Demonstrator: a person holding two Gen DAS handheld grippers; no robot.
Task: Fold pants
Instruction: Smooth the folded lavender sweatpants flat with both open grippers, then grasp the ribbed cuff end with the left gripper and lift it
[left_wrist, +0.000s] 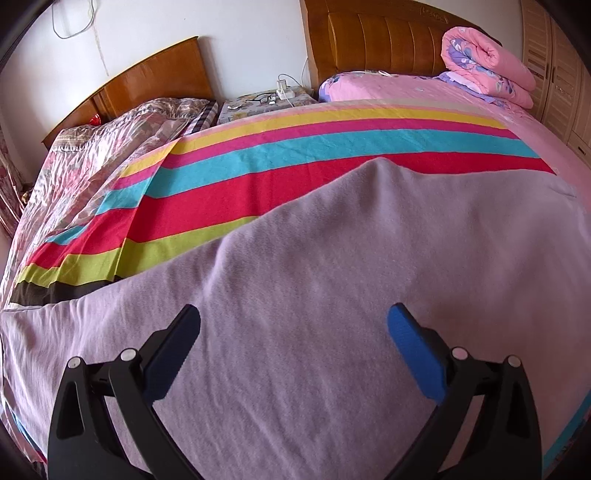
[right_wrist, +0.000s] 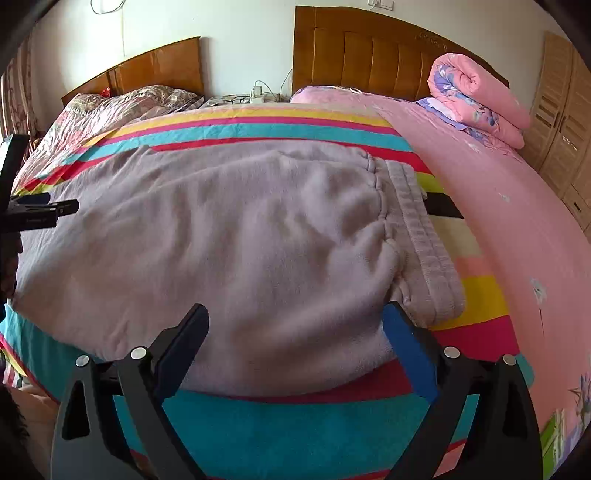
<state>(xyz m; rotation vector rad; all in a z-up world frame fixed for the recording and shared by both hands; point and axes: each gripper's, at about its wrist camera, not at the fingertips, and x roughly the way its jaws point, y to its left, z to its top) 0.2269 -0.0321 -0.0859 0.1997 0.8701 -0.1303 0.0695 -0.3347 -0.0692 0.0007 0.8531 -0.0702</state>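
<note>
— Pants (right_wrist: 229, 236) lie flat on the striped sheet (left_wrist: 229, 173) of the bed; our left tool (left_wrist: 293, 332) is spread, empty.
— Only our right view shows the waistband (right_wrist: 424, 240); right tool (right_wrist: 295, 325) gapes too.

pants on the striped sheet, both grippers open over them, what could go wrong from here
1. The pants are thick and fleecy, so the open right gripper near their near edge might pinch only the top layer, leaving the fold uneven.
2. The waistband is already bunched; pulling could drag wrinkles into the fold.
3. The left gripper hovers over flat mid-fabric with no edge between its fingers, and closing there may also grab the striped sheet.
</note>
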